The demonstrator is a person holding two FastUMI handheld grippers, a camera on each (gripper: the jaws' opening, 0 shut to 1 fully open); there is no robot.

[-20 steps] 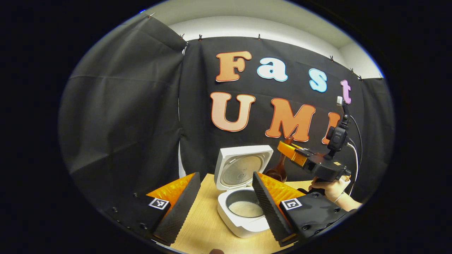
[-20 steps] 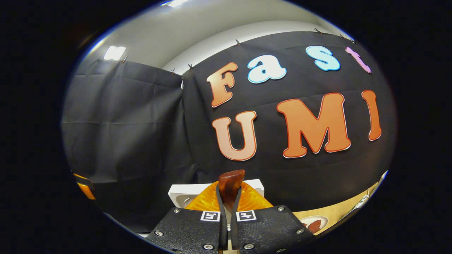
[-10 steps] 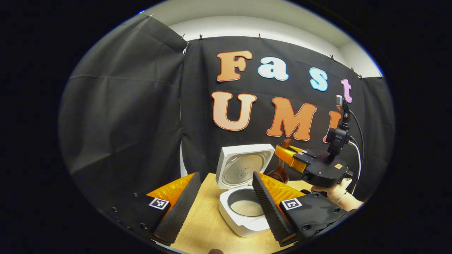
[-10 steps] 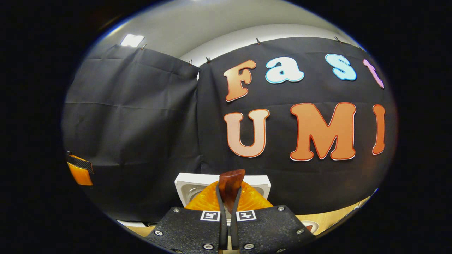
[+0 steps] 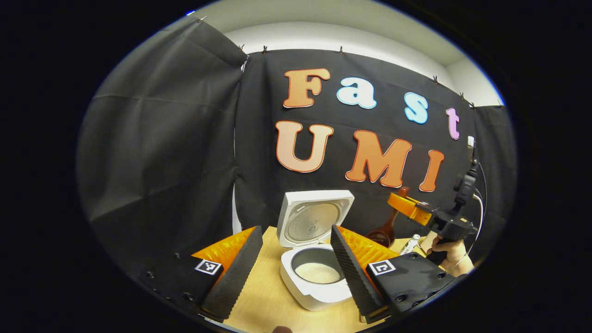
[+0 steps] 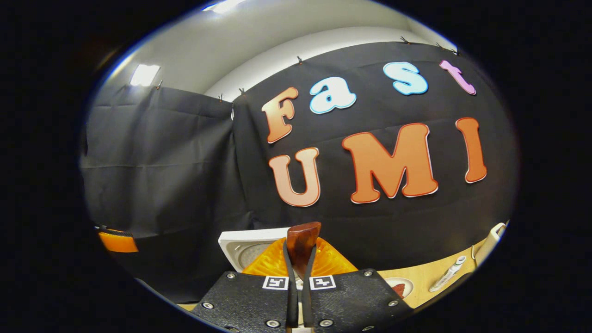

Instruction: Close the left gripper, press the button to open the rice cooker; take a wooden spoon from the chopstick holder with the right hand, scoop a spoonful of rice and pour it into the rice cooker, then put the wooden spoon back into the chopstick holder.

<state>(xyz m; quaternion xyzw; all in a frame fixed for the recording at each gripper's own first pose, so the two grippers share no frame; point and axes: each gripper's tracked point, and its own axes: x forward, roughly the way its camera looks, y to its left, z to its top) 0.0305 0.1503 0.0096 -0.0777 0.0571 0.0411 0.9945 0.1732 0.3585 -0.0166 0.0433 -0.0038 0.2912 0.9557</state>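
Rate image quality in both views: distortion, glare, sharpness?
Left gripper view: strong fisheye bowing, even light, rice cooker sharp, no glare. Right gripper view: the same bowing, a bright ceiling light at the upper left, wooden spoon handle crisp.

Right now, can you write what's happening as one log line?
rice cooker: lid open, rice inside | right tongs: shut on wooden spoon | left tongs: open

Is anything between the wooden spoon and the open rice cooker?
Nothing visible. The right gripper holds the wooden spoon in the air right of the rice cooker, whose lid is up.
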